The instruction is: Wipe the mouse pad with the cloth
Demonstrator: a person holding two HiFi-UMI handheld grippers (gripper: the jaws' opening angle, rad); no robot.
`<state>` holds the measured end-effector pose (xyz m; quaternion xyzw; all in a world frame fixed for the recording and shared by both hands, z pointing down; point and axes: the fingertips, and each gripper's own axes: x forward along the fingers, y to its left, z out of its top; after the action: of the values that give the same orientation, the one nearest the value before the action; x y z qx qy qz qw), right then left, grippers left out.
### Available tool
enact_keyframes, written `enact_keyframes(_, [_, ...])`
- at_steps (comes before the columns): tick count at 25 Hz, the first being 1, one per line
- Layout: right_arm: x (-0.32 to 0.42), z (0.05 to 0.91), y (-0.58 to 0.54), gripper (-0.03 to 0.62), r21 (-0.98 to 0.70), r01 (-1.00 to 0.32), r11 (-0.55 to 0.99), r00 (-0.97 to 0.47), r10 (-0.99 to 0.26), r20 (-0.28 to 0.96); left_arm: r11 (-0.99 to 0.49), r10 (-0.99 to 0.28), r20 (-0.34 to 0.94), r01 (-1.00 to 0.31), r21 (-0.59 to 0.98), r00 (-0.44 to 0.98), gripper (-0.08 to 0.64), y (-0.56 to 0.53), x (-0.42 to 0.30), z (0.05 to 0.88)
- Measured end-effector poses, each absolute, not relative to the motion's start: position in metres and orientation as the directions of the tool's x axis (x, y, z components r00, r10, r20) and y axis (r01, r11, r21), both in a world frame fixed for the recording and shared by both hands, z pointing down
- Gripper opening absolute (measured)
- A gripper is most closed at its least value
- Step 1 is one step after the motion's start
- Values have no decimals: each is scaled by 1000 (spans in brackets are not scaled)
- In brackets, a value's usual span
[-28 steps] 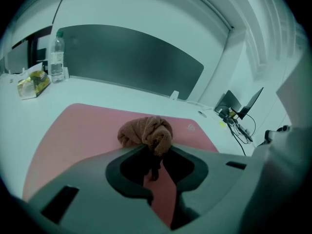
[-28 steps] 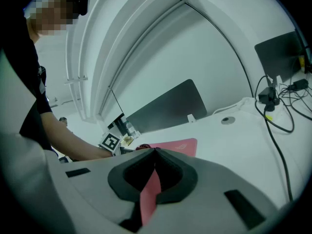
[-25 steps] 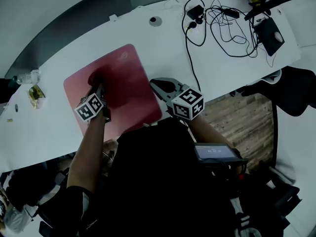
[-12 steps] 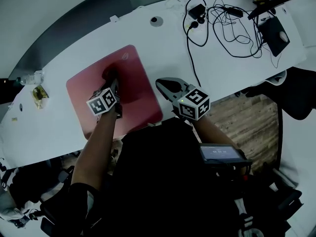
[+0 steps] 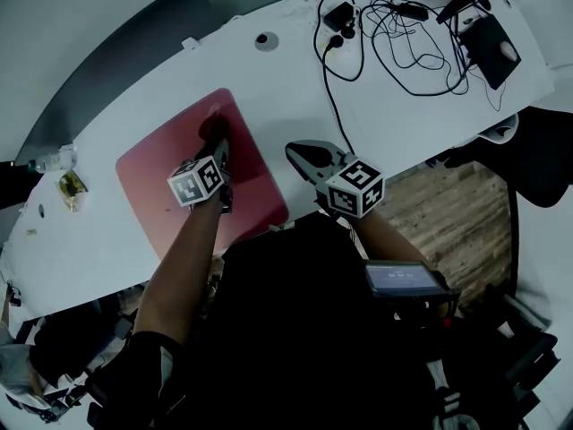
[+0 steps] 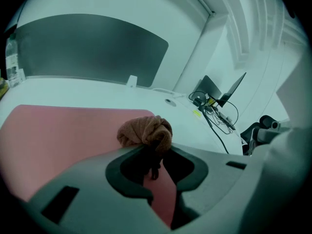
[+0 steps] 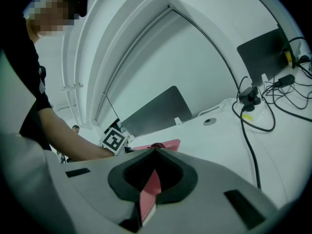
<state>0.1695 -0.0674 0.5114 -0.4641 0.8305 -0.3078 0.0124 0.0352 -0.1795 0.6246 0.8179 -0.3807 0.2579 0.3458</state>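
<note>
A red mouse pad [image 5: 170,182] lies on the white table, and in the left gripper view the same pad [image 6: 63,135] fills the lower left. My left gripper [image 5: 218,143] is shut on a bunched brown cloth [image 5: 213,129] that presses on the pad near its far right corner. Seen from that gripper [image 6: 155,149], the cloth [image 6: 146,130] bulges out past the jaw tips. My right gripper [image 5: 297,152] stands just right of the pad's right edge, jaws shut with nothing between them. In its own view, this gripper [image 7: 155,150] shows the pad [image 7: 151,189] through its jaw opening.
Tangled black cables [image 5: 394,43] and a power adapter [image 5: 340,14] lie at the table's far right, beside a black pad with a mouse [image 5: 491,50]. A round grommet [image 5: 265,38] sits beyond the pad. Small items [image 5: 70,186] lie far left. The table's front edge runs close to my body.
My left gripper has swept the cloth across the pad from its left-middle toward the far right corner. The right gripper has stayed beside the pad's right edge.
</note>
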Motion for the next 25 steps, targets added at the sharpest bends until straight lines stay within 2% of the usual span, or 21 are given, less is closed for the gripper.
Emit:
enact_keyframes(9, [183, 517, -64, 26, -534, -764, 362, -559, -785, 268, -515, -373, 668, -743, 428, 644, 97, -166, 88, 622])
enact_keyframes(14, [183, 518, -69, 26, -536, -763, 360, -560, -782, 272, -548, -315, 604, -660, 514, 732, 95, -165, 114, 607])
enact_keyframes(18, [181, 517, -73, 26, -534, -765, 359, -560, -781, 276, -589, -337, 585, -650, 480, 738, 95, -184, 123, 598])
enact_keyframes(25, [182, 521, -73, 25, -529, -781, 331, -540, -784, 307, -539, -381, 560, -669, 512, 736, 95, -225, 121, 602])
